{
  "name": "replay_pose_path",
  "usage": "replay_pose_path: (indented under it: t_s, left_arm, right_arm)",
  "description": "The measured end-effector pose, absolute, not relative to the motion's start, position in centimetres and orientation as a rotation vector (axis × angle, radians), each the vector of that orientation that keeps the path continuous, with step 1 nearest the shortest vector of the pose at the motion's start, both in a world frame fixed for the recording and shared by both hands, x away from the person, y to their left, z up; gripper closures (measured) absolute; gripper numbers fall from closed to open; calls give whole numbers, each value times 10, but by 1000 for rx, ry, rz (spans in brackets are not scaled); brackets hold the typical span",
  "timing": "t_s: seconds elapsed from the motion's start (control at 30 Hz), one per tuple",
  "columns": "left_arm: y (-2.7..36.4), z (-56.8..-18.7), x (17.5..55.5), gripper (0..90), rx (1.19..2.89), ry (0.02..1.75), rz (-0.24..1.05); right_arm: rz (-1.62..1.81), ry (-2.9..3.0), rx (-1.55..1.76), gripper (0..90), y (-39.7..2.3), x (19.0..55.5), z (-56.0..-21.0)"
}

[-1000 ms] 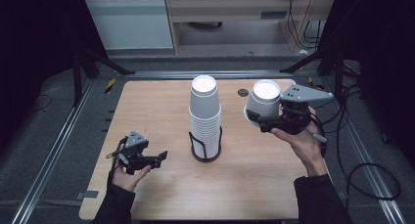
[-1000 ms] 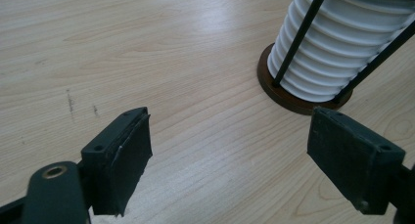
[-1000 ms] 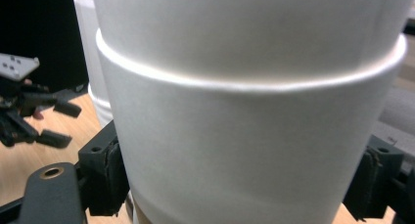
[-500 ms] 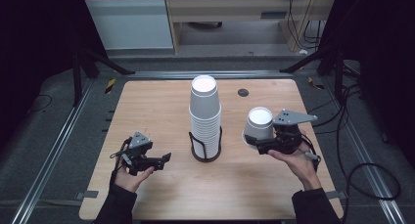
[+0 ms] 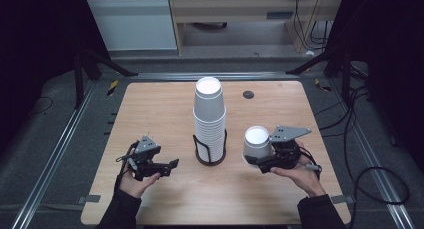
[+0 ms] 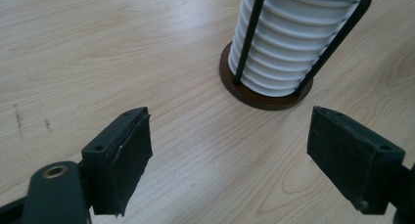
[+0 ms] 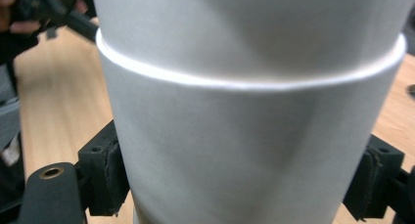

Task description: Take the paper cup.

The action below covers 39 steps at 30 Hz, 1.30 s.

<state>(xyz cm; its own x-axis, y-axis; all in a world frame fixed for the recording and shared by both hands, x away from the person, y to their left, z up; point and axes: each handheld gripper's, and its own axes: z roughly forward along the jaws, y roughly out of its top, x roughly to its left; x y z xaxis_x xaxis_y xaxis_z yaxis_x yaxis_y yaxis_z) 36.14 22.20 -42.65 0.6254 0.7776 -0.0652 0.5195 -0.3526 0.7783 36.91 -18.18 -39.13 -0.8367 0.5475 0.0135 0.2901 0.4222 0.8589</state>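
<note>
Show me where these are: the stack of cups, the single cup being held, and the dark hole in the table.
stack of cups (image 5: 209, 120), high view, middle of its side.
single cup (image 5: 257, 138), high view, white inside.
dark hole (image 5: 248, 94), high view, its centre.

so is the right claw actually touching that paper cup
Touching: in the right gripper view both pads press the paper cup's sides, denting its wall, right claw shut on it.

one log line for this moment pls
right tongs: shut on paper cup, right of cup stack | left tongs: open, empty, facing stack holder | table
</note>
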Motion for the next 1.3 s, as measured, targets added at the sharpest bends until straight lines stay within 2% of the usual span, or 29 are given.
replay_pose_path:
  t_s: [0.43, 1.3]
  left_arm:
    - [210, -419, 353, 160, 2062, 906, 362]
    - [179, -397, 332, 148, 2086, 730, 288]
  right_arm:
    - [1353, 2617, 537, 163, -154, 366, -412]
    - [1292, 2777, 312, 163, -100, 367, -423]
